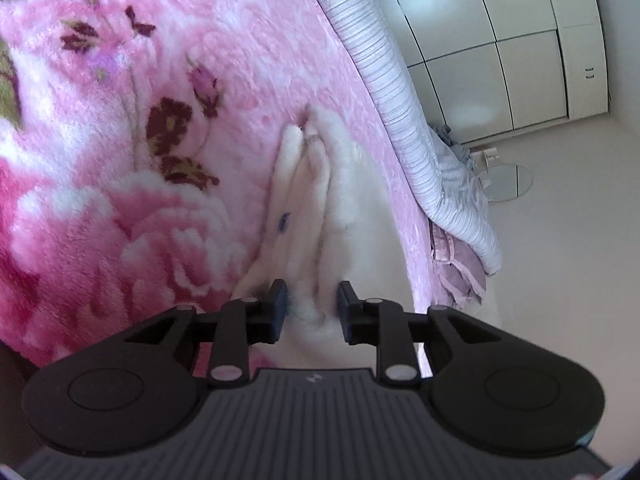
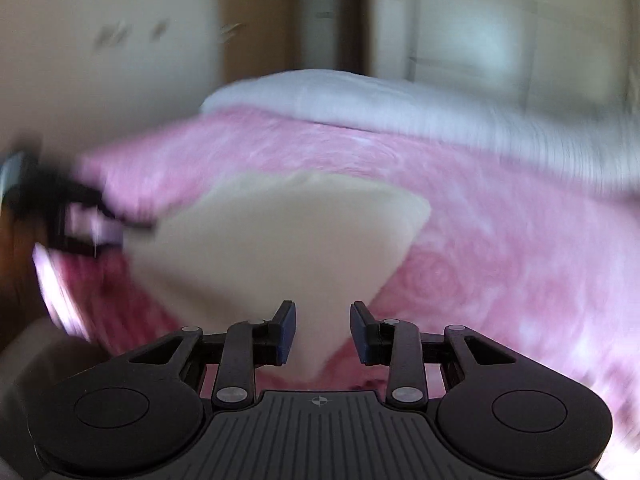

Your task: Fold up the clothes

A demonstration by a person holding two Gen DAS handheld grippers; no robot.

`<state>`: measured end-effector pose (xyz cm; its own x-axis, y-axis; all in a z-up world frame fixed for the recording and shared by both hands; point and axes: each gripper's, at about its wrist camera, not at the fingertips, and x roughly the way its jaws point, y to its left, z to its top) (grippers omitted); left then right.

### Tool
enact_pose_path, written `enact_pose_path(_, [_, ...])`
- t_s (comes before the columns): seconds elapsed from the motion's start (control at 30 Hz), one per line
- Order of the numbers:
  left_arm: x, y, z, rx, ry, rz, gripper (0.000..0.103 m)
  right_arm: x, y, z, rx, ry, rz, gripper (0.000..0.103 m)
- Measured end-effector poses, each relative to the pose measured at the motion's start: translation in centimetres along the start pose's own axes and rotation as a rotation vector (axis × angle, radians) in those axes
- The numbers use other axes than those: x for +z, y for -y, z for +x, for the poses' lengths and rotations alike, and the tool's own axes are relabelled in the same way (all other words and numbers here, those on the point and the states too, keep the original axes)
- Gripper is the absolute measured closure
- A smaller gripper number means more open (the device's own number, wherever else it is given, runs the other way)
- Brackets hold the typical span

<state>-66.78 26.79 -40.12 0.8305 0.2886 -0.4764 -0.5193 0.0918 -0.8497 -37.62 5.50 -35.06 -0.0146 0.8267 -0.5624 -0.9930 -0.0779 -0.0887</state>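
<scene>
A white fluffy garment (image 1: 320, 208) lies bunched in long folds on the pink floral blanket (image 1: 120, 140). My left gripper (image 1: 312, 312) has its jaws parted around the near end of the garment, with fabric between the pads. In the blurred right wrist view the garment (image 2: 280, 240) hangs as a pale sheet above the pink blanket (image 2: 500, 240). My right gripper (image 2: 323, 332) has its jaws parted with a corner of the garment between them. The left gripper (image 2: 60, 216) shows there as a dark blur at the garment's left edge.
A grey striped duvet (image 1: 400, 92) lies along the far edge of the bed and also shows in the right wrist view (image 2: 400, 108). White wardrobe doors (image 1: 500, 40) stand beyond it. Pale floor (image 1: 560, 240) lies beside the bed.
</scene>
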Motion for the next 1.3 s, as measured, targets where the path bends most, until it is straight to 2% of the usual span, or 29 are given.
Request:
enact_pose_path(0.1, [-0.1,0.2,0.0,0.006,0.010,0.008,0.081,-0.3,-2.3,0.7,-0.043,-0.024,-0.162,0.069])
enact_pose_path(0.27, [-0.2,-0.3,-0.3,-0.002,0.017,-0.004,0.080,-0.6,-3.4,0.2,-0.040,-0.018,-0.233,0.068])
enact_pose_path(0.33, [-0.3,-0.3,-0.3,-0.002,0.020,-0.008,0.080,-1.2,-3.3,-0.3,-0.003,-0.017,-0.223,0.051])
enact_pose_path(0.37, [-0.3,-0.3,-0.3,-0.002,0.021,-0.008,0.079,-1.6,-3.3,-0.2,-0.004,-0.016,-0.222,0.046])
enact_pose_path(0.53, [-0.5,-0.1,-0.3,0.001,0.029,0.006,0.078,-2.3,-4.0,2.0,-0.089,-0.006,-0.270,0.046])
enact_pose_path(0.57, [-0.5,-0.1,-0.4,0.001,0.035,0.013,0.083,-2.3,-4.0,2.5,-0.105,-0.005,-0.271,0.046])
enact_pose_path(0.6, [-0.5,-0.1,-0.5,0.001,0.042,0.021,0.085,-2.3,-4.0,3.0,-0.118,-0.003,-0.277,0.060])
enact_pose_path(0.63, [-0.6,-0.1,-0.7,0.000,0.052,0.034,0.087,-2.3,-4.0,3.2,-0.122,0.002,-0.290,0.083])
enact_pose_path(0.67, [-0.8,0.0,-0.9,0.001,0.060,0.052,0.088,-2.3,-3.9,3.1,-0.114,0.011,-0.296,0.083])
enact_pose_path(0.7, [-0.9,0.1,-1.1,0.002,0.065,0.070,0.088,-2.3,-3.8,2.8,-0.118,0.028,-0.301,0.092])
enact_pose_path(0.8, [-1.5,-0.2,-1.0,0.012,0.069,0.110,0.088,-2.6,-3.7,2.3,-0.155,0.055,-0.347,0.096])
enact_pose_path(0.9, [-2.1,-1.0,-0.7,0.039,0.084,0.149,0.087,-4.0,-4.0,3.5,-0.167,0.012,-0.378,0.096])
enact_pose_path(1.0, [-2.4,-1.8,-0.6,0.032,0.097,0.141,0.087,-5.9,-4.6,5.2,-0.183,-0.037,-0.436,0.096])
enact_pose_path(1.03, [-2.5,-1.4,-0.7,0.047,0.102,0.170,0.086,-5.8,-4.7,5.1,-0.184,-0.031,-0.439,0.096])
enact_pose_path(1.17, [-1.9,1.3,-1.4,0.098,0.088,0.274,0.086,-4.6,-3.8,3.4,-0.129,-0.016,-0.350,0.093])
enact_pose_path(1.27, [-1.5,3.7,-2.9,0.139,0.112,0.339,0.086,-3.6,-1.5,1.6,-0.058,-0.006,-0.199,0.079])
enact_pose_path(1.3, [-1.4,4.4,-3.4,0.138,0.127,0.346,0.086,-3.2,-0.4,0.9,-0.022,0.003,-0.112,0.076])
